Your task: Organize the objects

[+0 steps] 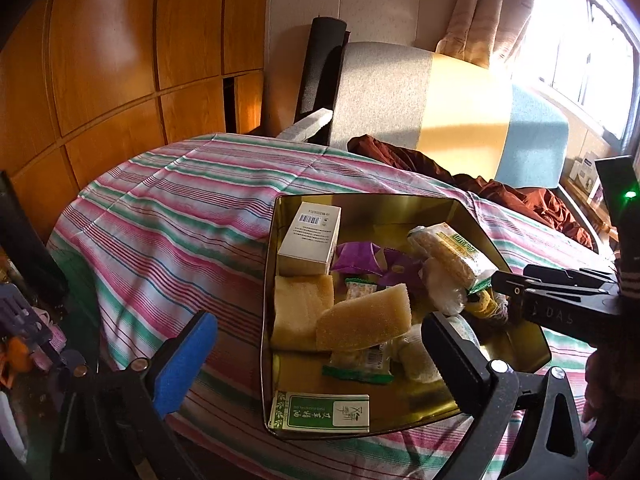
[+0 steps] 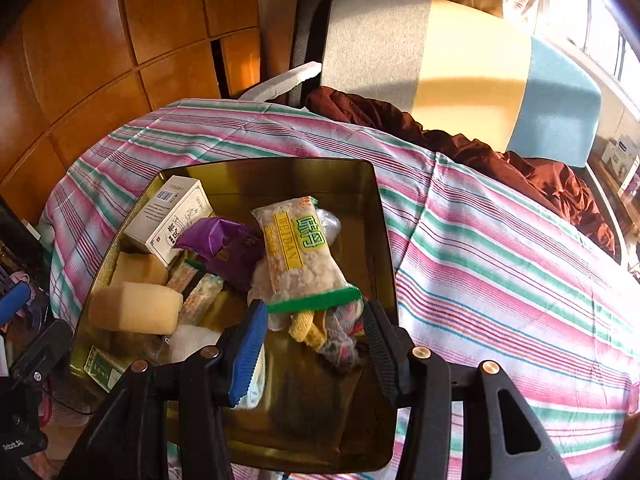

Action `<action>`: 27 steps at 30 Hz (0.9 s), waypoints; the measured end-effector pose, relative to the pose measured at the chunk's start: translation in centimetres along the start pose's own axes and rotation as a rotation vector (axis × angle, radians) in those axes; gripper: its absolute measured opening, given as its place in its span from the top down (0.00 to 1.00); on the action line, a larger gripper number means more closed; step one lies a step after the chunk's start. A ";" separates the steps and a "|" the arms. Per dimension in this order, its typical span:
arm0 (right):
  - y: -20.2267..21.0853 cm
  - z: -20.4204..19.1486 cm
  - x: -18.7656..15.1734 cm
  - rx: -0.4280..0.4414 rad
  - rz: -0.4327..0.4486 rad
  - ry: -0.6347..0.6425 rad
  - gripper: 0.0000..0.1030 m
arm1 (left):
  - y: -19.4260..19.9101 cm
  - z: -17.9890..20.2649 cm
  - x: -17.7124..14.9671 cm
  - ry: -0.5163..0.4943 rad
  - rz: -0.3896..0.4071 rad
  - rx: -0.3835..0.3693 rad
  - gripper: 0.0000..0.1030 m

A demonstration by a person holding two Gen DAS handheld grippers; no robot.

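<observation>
Sock (image 2: pixel 308 330) half-hidden under snack pack (image 2: pixel 296 248)

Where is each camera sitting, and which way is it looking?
Left wrist: rides the left gripper, looking down along its open fingers at the gold tin on the striped bedsheet; the right gripper reaches in from the side.
Right wrist: rides the right gripper, looking into the gold tin; its fingers flank a Weidan snack packet.
Both share the tin, white box and sponge.
</observation>
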State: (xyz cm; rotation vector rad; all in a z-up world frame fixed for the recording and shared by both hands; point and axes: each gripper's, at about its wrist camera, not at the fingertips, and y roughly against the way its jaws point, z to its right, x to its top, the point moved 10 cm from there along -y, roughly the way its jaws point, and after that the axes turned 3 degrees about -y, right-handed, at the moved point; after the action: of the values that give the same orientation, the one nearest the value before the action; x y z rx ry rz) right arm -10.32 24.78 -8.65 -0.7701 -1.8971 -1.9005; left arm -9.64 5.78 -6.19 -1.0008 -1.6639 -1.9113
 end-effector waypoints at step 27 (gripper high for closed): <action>4.7 1.1 -3.1 -0.063 0.116 -0.078 0.51 | 3.0 1.5 -1.9 0.022 0.057 0.063 0.02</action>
State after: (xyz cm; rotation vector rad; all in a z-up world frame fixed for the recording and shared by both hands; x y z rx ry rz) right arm -4.90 25.24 -6.82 -0.9655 -1.8027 -1.8924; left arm -5.90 6.41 -5.54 -0.9888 -1.6550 -1.8163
